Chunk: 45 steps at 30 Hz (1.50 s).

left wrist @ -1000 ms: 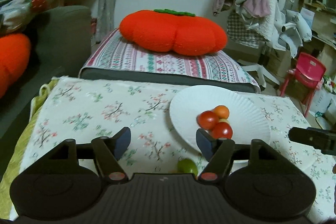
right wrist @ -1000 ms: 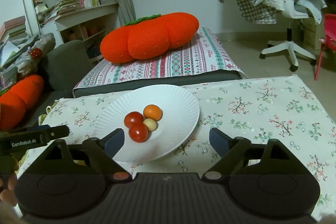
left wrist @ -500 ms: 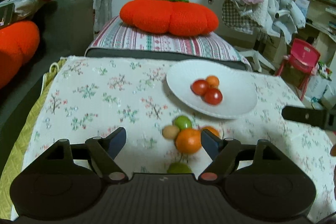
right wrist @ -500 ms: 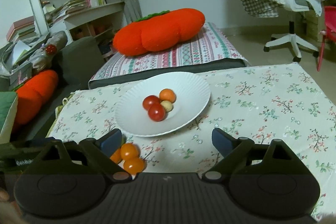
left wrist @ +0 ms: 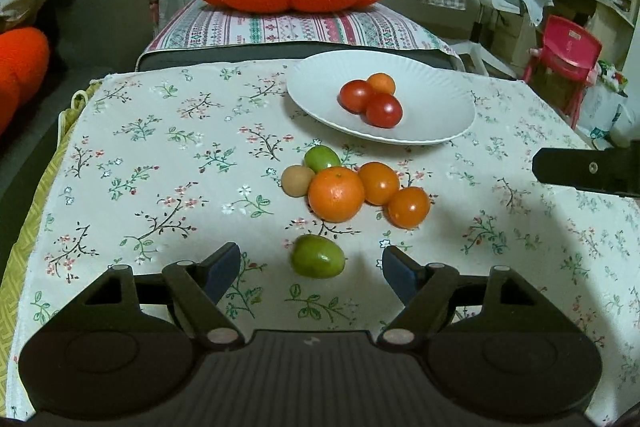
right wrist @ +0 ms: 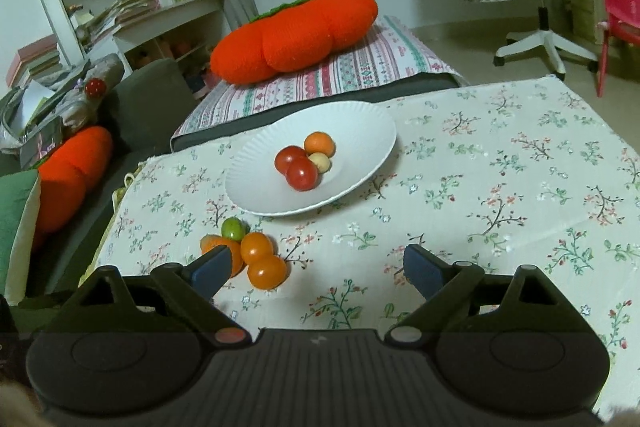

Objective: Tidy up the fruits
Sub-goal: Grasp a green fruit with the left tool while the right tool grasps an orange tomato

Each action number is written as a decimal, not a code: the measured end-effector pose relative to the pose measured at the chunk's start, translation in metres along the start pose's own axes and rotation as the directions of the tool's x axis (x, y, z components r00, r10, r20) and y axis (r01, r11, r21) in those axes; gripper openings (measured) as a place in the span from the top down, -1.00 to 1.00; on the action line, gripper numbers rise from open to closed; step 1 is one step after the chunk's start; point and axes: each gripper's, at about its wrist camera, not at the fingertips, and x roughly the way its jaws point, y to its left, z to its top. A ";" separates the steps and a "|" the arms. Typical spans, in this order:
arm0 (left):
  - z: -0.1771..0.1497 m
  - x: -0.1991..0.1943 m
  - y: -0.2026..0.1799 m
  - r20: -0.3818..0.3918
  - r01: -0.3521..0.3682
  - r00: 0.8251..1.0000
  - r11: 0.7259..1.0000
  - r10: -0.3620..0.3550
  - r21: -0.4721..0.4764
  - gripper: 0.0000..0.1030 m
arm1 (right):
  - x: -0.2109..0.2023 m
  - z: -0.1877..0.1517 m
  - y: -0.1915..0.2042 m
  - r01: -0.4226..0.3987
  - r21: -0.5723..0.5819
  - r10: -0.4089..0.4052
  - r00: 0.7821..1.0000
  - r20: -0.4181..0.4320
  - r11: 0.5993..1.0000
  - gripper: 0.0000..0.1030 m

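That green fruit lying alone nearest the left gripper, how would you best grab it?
Grip the green fruit across its narrow middle, coming down from above and the near side with the left gripper. It is oval, lies on its side, and stands clear of the orange cluster, so both open fingers have room.

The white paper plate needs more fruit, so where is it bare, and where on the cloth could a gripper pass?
The white paper plate is bare on its right and near parts; the tomatoes crowd its middle. The floral tablecloth right of the plate is free. Crowded: the loose fruit cluster just before the plate.
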 end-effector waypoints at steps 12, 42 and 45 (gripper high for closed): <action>0.000 0.013 -0.007 -0.025 -0.002 1.000 1.000 0.002 0.018 -0.02 | 0.009 -0.005 0.004 0.030 -0.055 -0.032 0.999 -0.034 0.998 -0.78; 0.013 0.003 0.035 -0.005 -0.086 0.996 0.977 0.087 -0.193 0.66 | 0.061 -0.025 0.051 -0.030 -0.339 -0.014 0.992 -0.126 0.940 -0.31; 0.014 0.002 0.037 -0.006 -0.084 0.996 0.976 0.085 -0.203 0.66 | 0.069 -0.025 0.057 -0.031 -0.362 -0.014 0.992 -0.122 0.932 -0.20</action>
